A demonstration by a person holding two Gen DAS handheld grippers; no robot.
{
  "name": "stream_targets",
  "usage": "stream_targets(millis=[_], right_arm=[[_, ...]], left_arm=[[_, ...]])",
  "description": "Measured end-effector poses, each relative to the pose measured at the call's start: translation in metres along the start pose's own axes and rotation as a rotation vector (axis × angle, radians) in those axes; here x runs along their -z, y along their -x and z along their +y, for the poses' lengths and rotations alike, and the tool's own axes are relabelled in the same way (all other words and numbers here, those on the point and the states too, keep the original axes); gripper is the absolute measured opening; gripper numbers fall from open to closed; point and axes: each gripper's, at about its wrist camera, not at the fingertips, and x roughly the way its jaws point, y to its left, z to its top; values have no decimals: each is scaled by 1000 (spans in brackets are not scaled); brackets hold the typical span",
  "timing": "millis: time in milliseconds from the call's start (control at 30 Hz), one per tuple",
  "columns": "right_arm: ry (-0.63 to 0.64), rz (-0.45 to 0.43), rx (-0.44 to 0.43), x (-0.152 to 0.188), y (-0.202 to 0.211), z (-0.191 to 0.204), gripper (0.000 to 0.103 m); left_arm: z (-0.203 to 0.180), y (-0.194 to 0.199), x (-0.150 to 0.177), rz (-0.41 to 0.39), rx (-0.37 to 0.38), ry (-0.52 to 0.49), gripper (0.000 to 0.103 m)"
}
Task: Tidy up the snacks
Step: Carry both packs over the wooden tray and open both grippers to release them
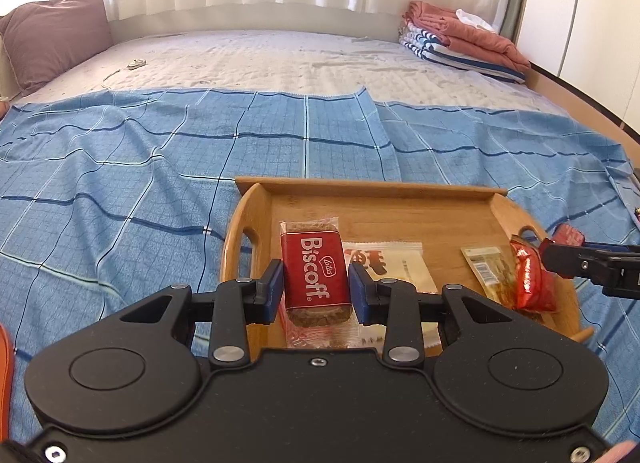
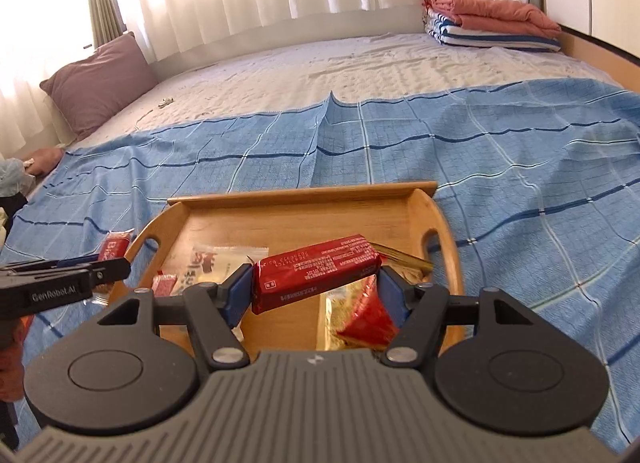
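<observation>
A wooden tray [image 1: 376,207] lies on the blue checked cloth; it also shows in the right wrist view [image 2: 304,219]. My left gripper [image 1: 314,289] is shut on a red Biscoff biscuit pack [image 1: 314,271], held over the tray's left side. My right gripper [image 2: 316,295] is shut on a red snack pack [image 2: 316,273], held over the tray's right side; this pack also shows in the left wrist view [image 1: 532,279]. On the tray lie a white snack packet [image 1: 394,263] and a gold packet [image 1: 490,269].
A blue checked cloth [image 1: 120,183] covers the near half of the bed. A mauve pillow [image 1: 52,31] leans at the back left. Folded towels and an orange blanket [image 1: 464,39] sit at the back right. A wooden bed edge [image 1: 592,111] runs along the right.
</observation>
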Motion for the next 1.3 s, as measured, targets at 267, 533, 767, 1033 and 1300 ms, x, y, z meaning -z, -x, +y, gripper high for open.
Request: stream_targets(millis=[267,533,767,1033,1300], right_arm=[[7,63,17,-11,-56,15,69],[-7,95,42,-17,-91,17,69],[-10,114,45,-12,-107,17,69],[-14,121,45,-8,-116,14,69],[-24,107,26,-7,-114,12,71]], left_arm=[[4,-44,-8,30,5,28,33],[7,-72,-10,53,-12,30,33],[9,-86,-6,63,-13,33,33],[9,-96,0,70,-13,31,33],[7,-97,2,62,-14,20,33]])
